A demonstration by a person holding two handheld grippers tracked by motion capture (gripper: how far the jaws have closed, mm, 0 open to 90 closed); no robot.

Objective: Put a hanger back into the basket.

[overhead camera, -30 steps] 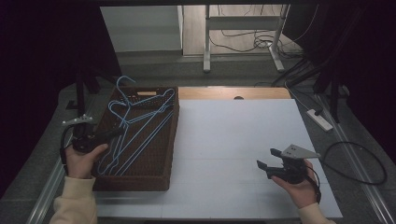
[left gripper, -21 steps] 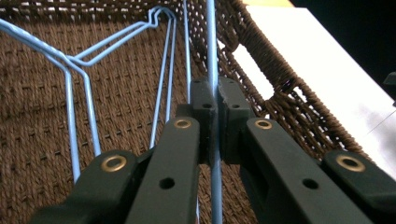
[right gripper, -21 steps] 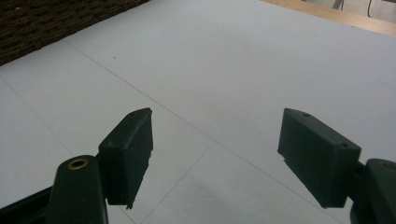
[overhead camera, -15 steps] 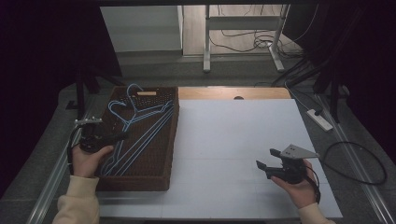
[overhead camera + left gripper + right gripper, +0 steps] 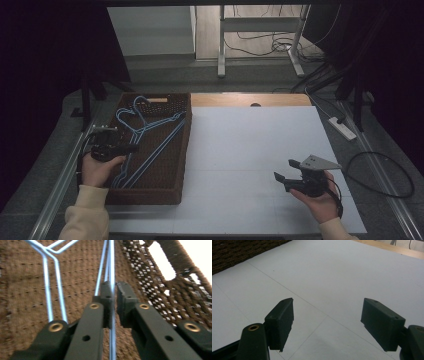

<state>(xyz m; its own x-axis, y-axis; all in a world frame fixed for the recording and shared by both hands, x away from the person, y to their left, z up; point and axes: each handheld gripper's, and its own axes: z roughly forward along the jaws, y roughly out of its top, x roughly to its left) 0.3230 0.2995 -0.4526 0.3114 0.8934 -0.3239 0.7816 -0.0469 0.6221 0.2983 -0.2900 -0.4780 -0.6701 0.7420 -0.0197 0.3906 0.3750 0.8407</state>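
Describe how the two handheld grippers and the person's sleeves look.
Both grippers are black, each with two blocky jaws on arms fixed by brass-coloured rivets. The right gripper carries a grey three-cornered plate on top and trails a black cable. The left gripper has a small pale part on top. The sleeves are cream-coloured.

One basket [image 5: 182, 145], a bunch of blue hangers [image 5: 150, 135] too tangled to count, two tongs, one white surface [image 5: 250, 150].
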